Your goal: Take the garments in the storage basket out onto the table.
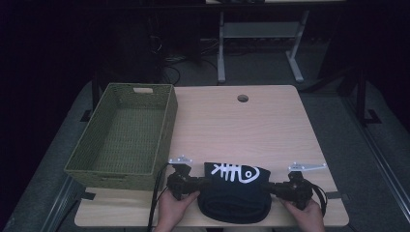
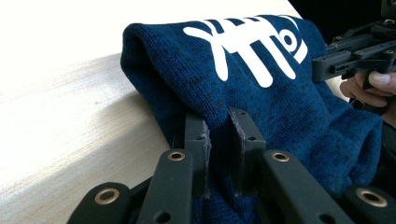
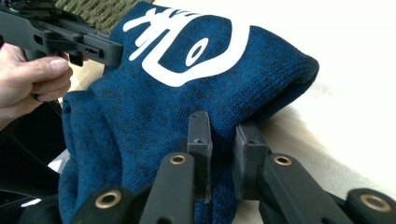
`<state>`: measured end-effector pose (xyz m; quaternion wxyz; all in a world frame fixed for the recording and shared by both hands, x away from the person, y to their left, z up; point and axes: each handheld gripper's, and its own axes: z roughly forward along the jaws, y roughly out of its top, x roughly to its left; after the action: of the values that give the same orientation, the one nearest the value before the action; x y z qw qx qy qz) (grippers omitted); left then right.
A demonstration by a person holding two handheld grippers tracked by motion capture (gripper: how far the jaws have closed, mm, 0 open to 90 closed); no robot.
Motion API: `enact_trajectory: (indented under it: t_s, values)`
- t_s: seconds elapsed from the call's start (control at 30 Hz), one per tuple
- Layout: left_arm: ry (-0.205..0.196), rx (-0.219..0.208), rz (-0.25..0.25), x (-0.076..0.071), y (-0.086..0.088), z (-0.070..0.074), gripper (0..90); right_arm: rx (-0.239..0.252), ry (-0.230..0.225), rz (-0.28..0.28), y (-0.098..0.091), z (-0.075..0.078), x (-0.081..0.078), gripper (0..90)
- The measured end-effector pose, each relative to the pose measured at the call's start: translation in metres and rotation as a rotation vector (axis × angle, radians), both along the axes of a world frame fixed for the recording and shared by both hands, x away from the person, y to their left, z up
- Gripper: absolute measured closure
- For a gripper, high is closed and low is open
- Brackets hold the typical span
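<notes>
Near the front edge of the table (image 1: 270,121), a folded blue sweater (image 1: 235,193) with a white fish-bone print lies between both hands. The left gripper (image 2: 218,135) and right gripper (image 3: 223,135) each pinch a fold at opposite ends, jaws nearly together on the knit. Each bite looks shallow, so a lift toward the green wicker basket (image 1: 123,135) might let layers slip and unfold. Both hands sit low, grippers aimed inward.
</notes>
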<state>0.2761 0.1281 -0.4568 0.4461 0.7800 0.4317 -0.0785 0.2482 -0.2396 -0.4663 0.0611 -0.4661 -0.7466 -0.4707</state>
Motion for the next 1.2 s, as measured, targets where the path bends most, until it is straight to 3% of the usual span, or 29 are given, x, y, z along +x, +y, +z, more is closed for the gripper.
enact_trajectory:
  t_s: [0.27, 0.67, 1.2]
  values:
    - [0.003, -0.022, 0.009, 0.002, 0.002, 0.004, 80.7, 0.008, 0.002, 0.0, 0.0, 0.003, 0.002, 79.3]
    - [-0.049, -0.027, 0.006, 0.006, 0.004, 0.038, 80.9, 0.043, -0.032, -0.004, -0.001, 0.025, 0.01, 79.5]
    - [-0.084, -0.045, 0.028, 0.012, 0.027, 0.078, 80.9, 0.072, -0.071, 0.017, 0.017, 0.06, 0.03, 79.5]
